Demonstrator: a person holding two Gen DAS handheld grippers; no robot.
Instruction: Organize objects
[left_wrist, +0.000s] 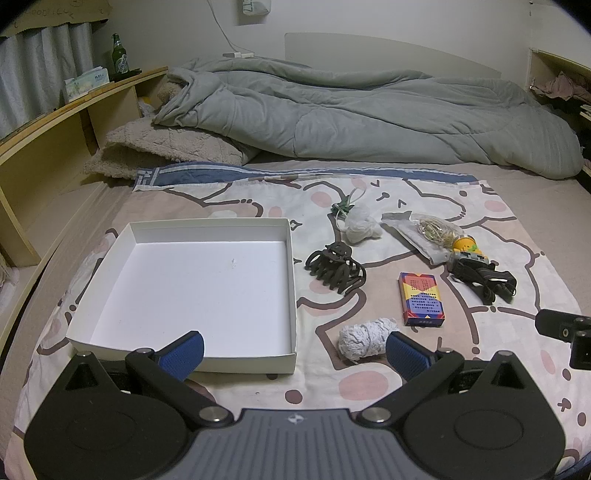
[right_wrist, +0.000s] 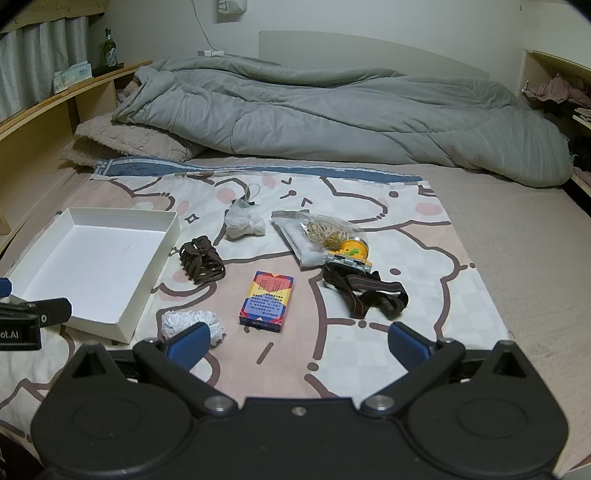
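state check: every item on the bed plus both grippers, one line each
white box: lidless, empty
hair claw: lying beside box
card box: shut, flat
white rag ball: wadded, loose
headlamp: strap tangled
rubber band bag: lying on a pouch
green bottle: upright
left gripper: open, empty
right gripper: open, empty

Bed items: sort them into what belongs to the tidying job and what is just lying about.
Job:
white box, empty
dark hair clip
card pack
white cloth ball
headlamp
rubber band bag

Lying about:
grey duvet
green bottle
tissue pack
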